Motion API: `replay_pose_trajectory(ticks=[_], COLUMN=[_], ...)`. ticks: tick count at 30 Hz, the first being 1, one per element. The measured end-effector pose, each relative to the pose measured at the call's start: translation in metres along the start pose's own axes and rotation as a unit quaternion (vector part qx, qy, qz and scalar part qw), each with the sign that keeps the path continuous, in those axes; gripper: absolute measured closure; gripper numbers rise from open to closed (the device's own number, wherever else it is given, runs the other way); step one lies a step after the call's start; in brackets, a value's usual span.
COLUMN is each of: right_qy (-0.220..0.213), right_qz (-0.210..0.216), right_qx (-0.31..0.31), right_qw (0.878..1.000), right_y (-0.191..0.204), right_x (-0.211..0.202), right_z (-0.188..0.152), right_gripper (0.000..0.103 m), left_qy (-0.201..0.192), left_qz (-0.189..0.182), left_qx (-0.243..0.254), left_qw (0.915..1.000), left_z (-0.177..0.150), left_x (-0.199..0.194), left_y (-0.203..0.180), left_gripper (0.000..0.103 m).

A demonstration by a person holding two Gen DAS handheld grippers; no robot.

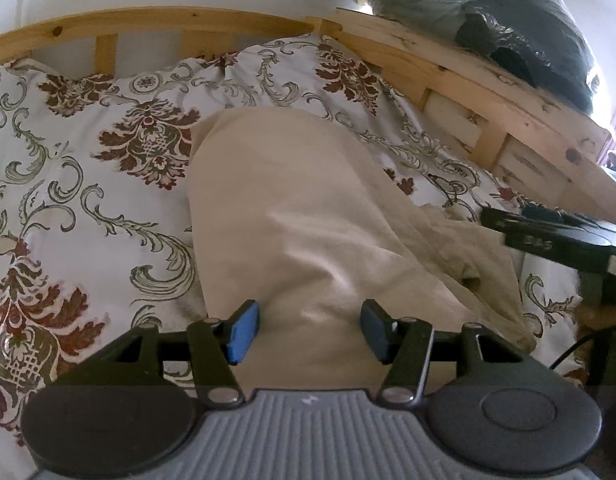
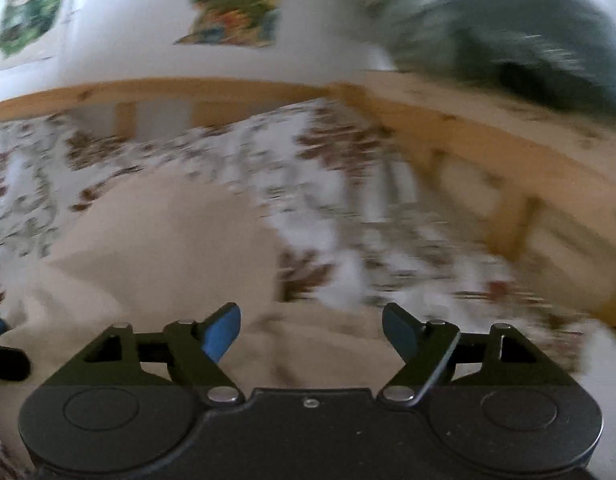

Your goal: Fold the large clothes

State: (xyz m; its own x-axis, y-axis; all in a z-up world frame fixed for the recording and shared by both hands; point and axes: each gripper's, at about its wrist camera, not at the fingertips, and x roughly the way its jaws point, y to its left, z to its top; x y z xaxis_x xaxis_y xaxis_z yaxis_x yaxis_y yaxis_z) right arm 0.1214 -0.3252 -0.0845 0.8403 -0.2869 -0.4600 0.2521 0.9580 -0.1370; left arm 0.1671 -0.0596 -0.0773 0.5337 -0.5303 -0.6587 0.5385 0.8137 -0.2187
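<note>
Both wrist views sit low and close over the bed, angled down toward the headboard (image 1: 156, 20). Shared: beige cloth (image 1: 308, 216), quilt (image 1: 88, 128), wall. Right view blurred.

You've got a plain beige garment (image 1: 308, 208) on a white bedspread (image 1: 88, 168) with maroon-and-grey floral scrolls, blue pads (image 1: 242, 334).

Soft daylight fills both views, brightest at the upper right of the left wrist view, where the plastic bag (image 1: 508, 20) glints. The left wrist view is fairly sharp; the right wrist view is smeared by motion blur, worst across the bedspread (image 2: 348, 200). Fisheye bends the bed frame (image 1: 148, 24); corners darken.
</note>
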Motion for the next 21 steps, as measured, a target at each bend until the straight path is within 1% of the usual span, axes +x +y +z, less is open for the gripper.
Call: replay_pose_trajectory(ticks=[1, 2, 3, 4, 5, 6, 7, 8, 9, 10, 11, 12, 14, 15, 16, 18, 19, 21], right_qy=[0.002, 0.014, 0.029, 0.048, 0.071, 0.092, 0.102, 0.105, 0.097, 0.081, 0.056, 0.031, -0.005, -0.01, 0.003, 0.034, 0.042, 0.046], right_qz=[-0.016, -0.032, -0.035, -0.028, -0.011, 0.008, 0.017, 0.018, 0.017, 0.017, 0.02, 0.02, 0.018, 0.017, 0.012, 0.01, 0.007, 0.004], right_qx=[0.008, 0.023, 0.044, 0.069, 0.094, 0.122, 0.144, 0.159, 0.163, 0.161, 0.15, 0.124, 0.075, 0.06, 0.051, 0.067, 0.076, 0.078], right_qw=[1.0, 0.999, 0.998, 0.996, 0.993, 0.988, 0.984, 0.981, 0.982, 0.984, 0.987, 0.992, 0.997, 0.998, 0.999, 0.997, 0.996, 0.996], right_y=[-0.009, -0.018, -0.027, -0.036, -0.043, -0.049, -0.054, -0.056, -0.056, -0.054, -0.051, -0.045, -0.034, -0.032, -0.03, -0.031, -0.032, -0.034], right_x=[-0.004, -0.007, -0.007, -0.004, 0.002, 0.01, 0.016, 0.021, 0.022, 0.019, 0.015, 0.013, 0.016, 0.023, 0.034, 0.051, 0.054, 0.052], right_z=[0.0, -0.001, -0.005, -0.009, -0.014, -0.018, -0.022, -0.024, -0.023, -0.021, -0.018, -0.014, -0.01, -0.009, -0.01, -0.017, -0.02, -0.019], right_gripper=[0.032, 0.042, 0.047, 0.051, 0.055, 0.057, 0.062, 0.075, 0.08, 0.088, 0.093, 0.094, 0.097, 0.097, 0.097, 0.095, 0.09, 0.086], left_qy=[0.001, 0.001, 0.003, 0.004, 0.005, 0.007, 0.007, 0.007, 0.007, 0.007, 0.008, 0.008, 0.008, 0.008, 0.006, 0.006, 0.006, 0.008], left_qz=[0.0, -0.001, -0.002, -0.001, -0.002, -0.003, -0.004, -0.005, -0.005, -0.006, -0.007, -0.007, -0.006, -0.005, -0.004, -0.001, -0.001, 0.0], left_qx=[-0.001, -0.002, -0.002, -0.002, -0.002, -0.002, -0.002, -0.002, -0.001, -0.001, -0.002, -0.004, -0.005, -0.004, -0.003, -0.001, -0.001, -0.007], left_qw=[1.0, 1.0, 1.0, 1.0, 1.0, 1.0, 1.0, 1.0, 1.0, 1.0, 0.9999, 0.9999, 0.9999, 0.9999, 1.0, 1.0, 1.0, 0.9999], left_z=[0.0, 0.0, 0.001, 0.001, 0.002, 0.002, 0.003, 0.003, 0.002, 0.002, 0.003, 0.003, 0.003, 0.002, 0.001, 0.001, 0.001, 0.002], left_x=[0.0, 0.0, 0.0, 0.0, 0.0, 0.0, 0.0, 0.0, 0.0, 0.0, 0.001, 0.001, 0.002, 0.002, 0.002, 0.002, 0.002, 0.002], left_y=[0.0, 0.001, 0.001, 0.001, 0.001, 0.002, 0.002, 0.003, 0.003, 0.003, 0.004, 0.004, 0.004, 0.004, 0.003, 0.002, 0.002, 0.003], left_gripper=[0.042, 0.042, 0.042, 0.042, 0.042, 0.042, 0.042, 0.042, 0.042, 0.042, 0.042, 0.041, 0.041, 0.04, 0.04, 0.04, 0.038, 0.035])
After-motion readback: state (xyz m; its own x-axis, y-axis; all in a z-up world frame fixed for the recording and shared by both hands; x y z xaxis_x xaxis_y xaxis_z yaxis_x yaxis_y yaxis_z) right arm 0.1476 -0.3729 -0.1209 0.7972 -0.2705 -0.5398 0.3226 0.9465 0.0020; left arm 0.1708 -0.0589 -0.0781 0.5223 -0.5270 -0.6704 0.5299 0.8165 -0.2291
